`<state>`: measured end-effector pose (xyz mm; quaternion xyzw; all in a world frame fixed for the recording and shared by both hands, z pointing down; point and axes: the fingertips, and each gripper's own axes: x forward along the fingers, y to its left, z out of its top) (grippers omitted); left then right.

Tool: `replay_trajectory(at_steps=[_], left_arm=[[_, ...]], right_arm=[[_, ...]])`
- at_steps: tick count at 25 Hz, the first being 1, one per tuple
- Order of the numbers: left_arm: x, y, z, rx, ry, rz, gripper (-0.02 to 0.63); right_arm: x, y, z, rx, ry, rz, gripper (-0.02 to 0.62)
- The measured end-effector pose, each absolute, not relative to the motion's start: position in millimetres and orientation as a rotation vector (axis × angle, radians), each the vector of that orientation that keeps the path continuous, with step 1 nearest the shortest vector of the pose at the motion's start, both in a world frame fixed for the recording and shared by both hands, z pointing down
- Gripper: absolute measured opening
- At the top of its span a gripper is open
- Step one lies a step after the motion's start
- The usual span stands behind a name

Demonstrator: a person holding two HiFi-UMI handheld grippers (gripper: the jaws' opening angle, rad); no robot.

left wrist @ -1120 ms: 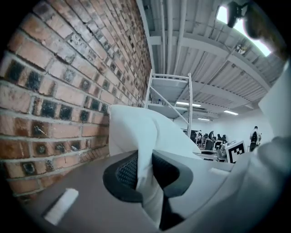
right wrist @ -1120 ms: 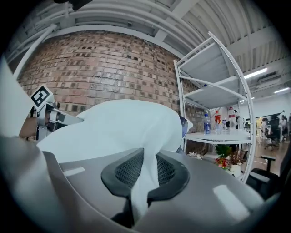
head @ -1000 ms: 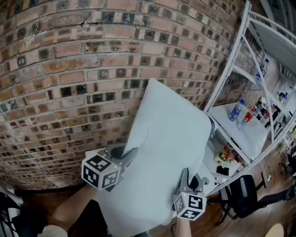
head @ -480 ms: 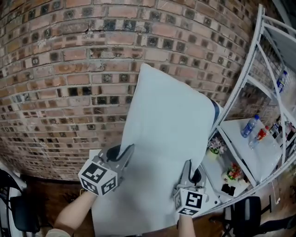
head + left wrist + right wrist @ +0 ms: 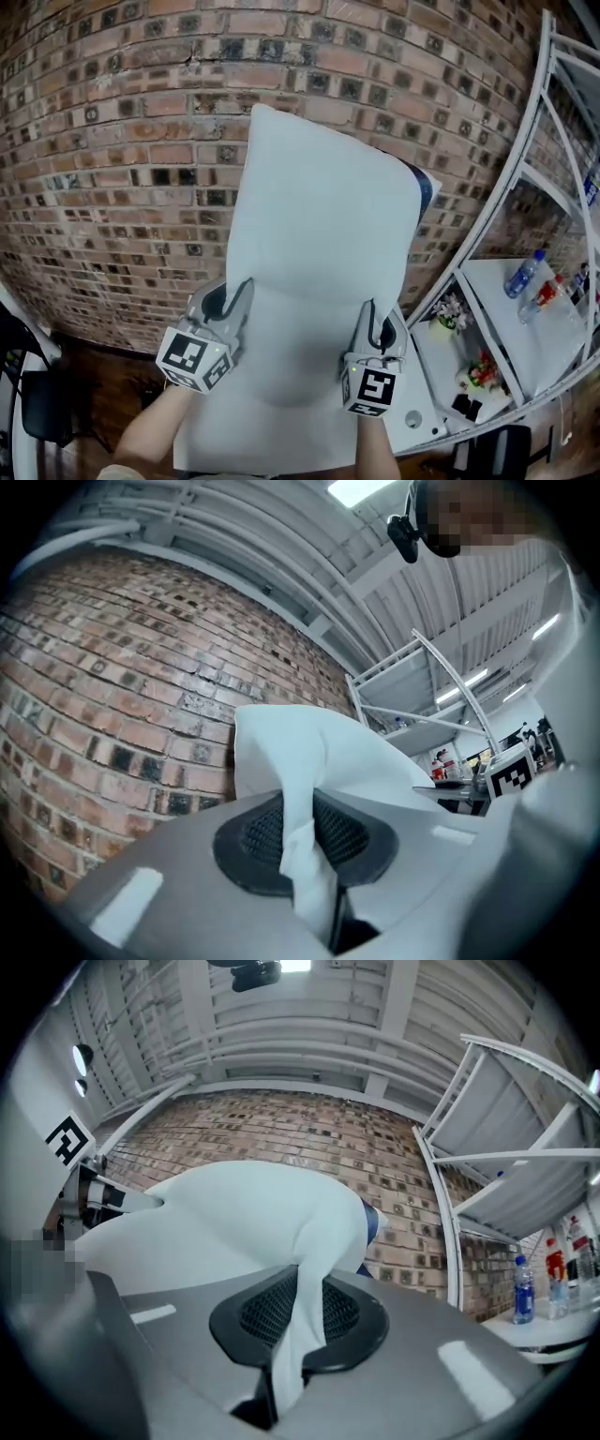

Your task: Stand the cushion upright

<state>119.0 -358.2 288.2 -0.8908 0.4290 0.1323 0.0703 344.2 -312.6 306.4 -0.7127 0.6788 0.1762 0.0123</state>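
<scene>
Chair [image 5: 37, 412]: dark, far down-left of the cushion [image 5: 319, 225], at the frame edge.
Wall [image 5: 122, 141]: red brick, behind the cushion, filling the space to its left and above it.
Left cube [image 5: 192, 358]: square markers, just outside the cushion's lower left edge.
Left claw [image 5: 234, 300]: at the cushion's lower left edge, almost closed, clamped on a fold of the white cover; fold bunched between the mesh pads [image 5: 258, 836] in the left gripper view.
Cushion: white, raised in front of the wall, long side near upright, top leaning a little left; lower part bulging toward the head camera between the two claws; whether the bottom edge rests on anything, impossible to tell.
Right claw [image 5: 373, 317]: at the cushion's lower right edge, almost closed, pinching a thin fold of cover between its pads [image 5: 267, 1312].
Right cube [image 5: 373, 389]: just below that claw, over the cushion's lower right corner.
Blue strip [image 5: 427, 192]: peeking out behind the cushion's upper right corner; kind unclear.
Rack [image 5: 539, 141]: white metal, right of the cushion.
Bottle [image 5: 522, 274]: blue-capped, on a rack shelf, well right of the cushion.
</scene>
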Motion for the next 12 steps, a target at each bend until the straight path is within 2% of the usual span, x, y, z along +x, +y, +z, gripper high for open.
replay_trajectory(at_steps=[12], left_arm=[[116,-409,305,-2.492,1.512,0.412,0.061]], right_arm=[[342,-385,307,-2.146,2.176,0.663,0.020]])
